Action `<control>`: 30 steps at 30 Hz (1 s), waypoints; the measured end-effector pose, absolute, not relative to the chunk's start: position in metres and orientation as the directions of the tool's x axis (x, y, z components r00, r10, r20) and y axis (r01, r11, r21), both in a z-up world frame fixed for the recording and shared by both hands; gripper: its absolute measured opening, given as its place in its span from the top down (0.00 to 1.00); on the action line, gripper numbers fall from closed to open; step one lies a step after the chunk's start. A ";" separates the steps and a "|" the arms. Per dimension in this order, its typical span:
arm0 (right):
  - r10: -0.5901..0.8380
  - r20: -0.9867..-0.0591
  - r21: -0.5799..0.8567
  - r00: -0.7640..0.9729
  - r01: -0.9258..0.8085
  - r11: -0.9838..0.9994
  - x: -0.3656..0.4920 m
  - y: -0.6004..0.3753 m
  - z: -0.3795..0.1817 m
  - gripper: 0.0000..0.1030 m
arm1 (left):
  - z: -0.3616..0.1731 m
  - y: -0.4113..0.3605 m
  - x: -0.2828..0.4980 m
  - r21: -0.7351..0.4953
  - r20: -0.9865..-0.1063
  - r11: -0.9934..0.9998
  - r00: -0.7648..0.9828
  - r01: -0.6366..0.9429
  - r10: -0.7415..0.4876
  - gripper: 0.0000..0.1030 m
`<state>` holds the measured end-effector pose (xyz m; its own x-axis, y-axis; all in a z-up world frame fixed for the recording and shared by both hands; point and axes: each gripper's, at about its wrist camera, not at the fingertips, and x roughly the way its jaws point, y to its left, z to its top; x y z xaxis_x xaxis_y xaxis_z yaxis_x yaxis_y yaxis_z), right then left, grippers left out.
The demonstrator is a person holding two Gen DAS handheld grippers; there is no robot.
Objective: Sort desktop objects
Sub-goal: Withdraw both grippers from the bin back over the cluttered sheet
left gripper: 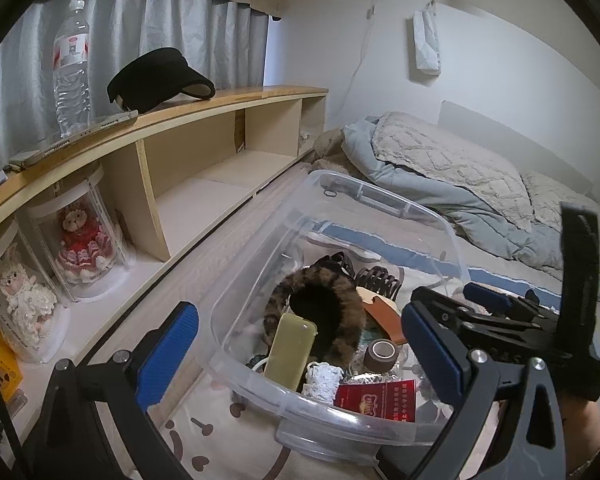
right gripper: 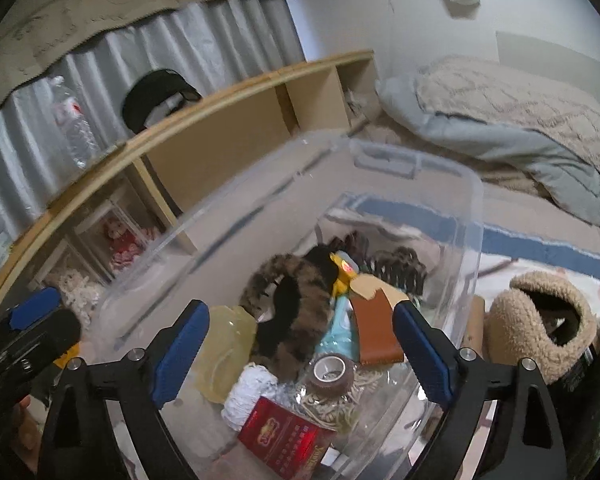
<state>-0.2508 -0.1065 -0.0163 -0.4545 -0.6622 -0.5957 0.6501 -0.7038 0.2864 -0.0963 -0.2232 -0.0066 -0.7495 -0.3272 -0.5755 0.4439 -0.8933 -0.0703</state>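
Clutter fills the clear plastic bin (left gripper: 384, 200), which sits on the bed beside a wooden shelf (left gripper: 204, 108). Inside lie a furry brown headband (right gripper: 296, 292), a red box (right gripper: 288, 436) at the near wall, a roll of brown tape (right gripper: 334, 372), a dark hair claw (right gripper: 400, 268), a tan leather piece (right gripper: 376, 332) and a pale green case (left gripper: 290, 354). Both claws stand wide and empty: the left gripper (left gripper: 300, 356) straddles the bin's near corner, the right gripper (right gripper: 300, 356) hangs over the contents. Fluffy tan earmuffs (right gripper: 540, 336) lie outside the bin, to its right in the right wrist view
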 end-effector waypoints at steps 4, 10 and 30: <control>-0.640 -0.568 0.237 -0.518 0.642 -0.729 -0.243 -0.099 -0.008 0.00 | -0.004 -0.220 -0.094 -0.068 -0.572 -0.894 -0.752 0.442 -0.328 0.01; -0.616 -0.553 0.236 -0.561 0.604 -0.761 -0.240 -0.076 -0.003 0.00 | -0.003 -0.211 -0.092 -0.040 -0.550 -0.906 -0.766 0.422 -0.332 0.01; -0.517 -0.504 0.125 -0.692 0.533 -0.837 -0.208 -0.001 0.020 0.00 | 0.003 -0.171 -0.094 -0.045 -0.521 -0.937 -0.808 0.347 -0.274 0.00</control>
<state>-0.2083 -0.0006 0.0204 -0.6923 -0.5167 -0.5037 0.5334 -0.8366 0.1250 -0.0942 -0.1710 0.0032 -0.8084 -0.2741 -0.5210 0.3468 -0.9368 -0.0453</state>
